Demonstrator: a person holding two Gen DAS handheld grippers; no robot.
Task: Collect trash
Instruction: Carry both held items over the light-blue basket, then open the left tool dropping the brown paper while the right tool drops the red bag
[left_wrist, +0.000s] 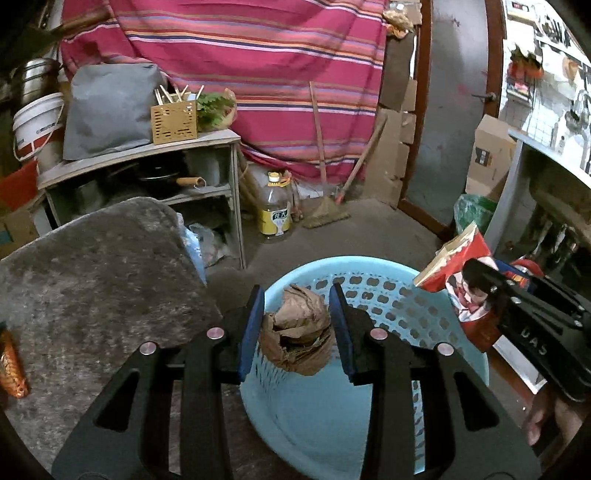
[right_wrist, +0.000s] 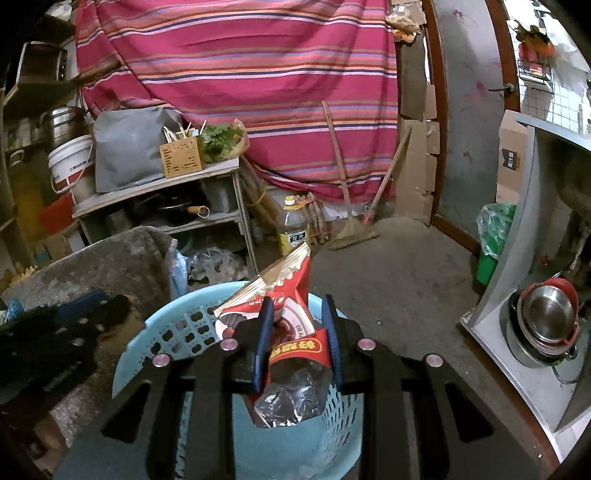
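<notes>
I am holding my left gripper (left_wrist: 297, 325) over the light blue perforated basket (left_wrist: 388, 295), and a crumpled ball of brown paper (left_wrist: 295, 332) is sitting between its blue pads (left_wrist: 251, 328). I cannot tell whether the pads are pressing on the ball: a thin gap seems to be showing at its right side, toward the 3 o'clock pad. The ball is hanging above the basket's near rim, at about 6 o'clock from the basket's centre in the left wrist view.

My right gripper (right_wrist: 299, 339) is clenching a red snack wrapper (right_wrist: 291, 317), and the wrapper's torn silver-lined top is sticking up toward 11 o'clock. Its crinkled clear lower end is dangling over the basket's opening. In the left wrist view that gripper and wrapper are coming in from 3 o'clock, just beside the basket's rim.

A grey fuzzy mat (left_wrist: 96, 277) is lying at 9 o'clock of the basket. An orange wrapper (left_wrist: 13, 365) is lying on it at the far left edge.
</notes>
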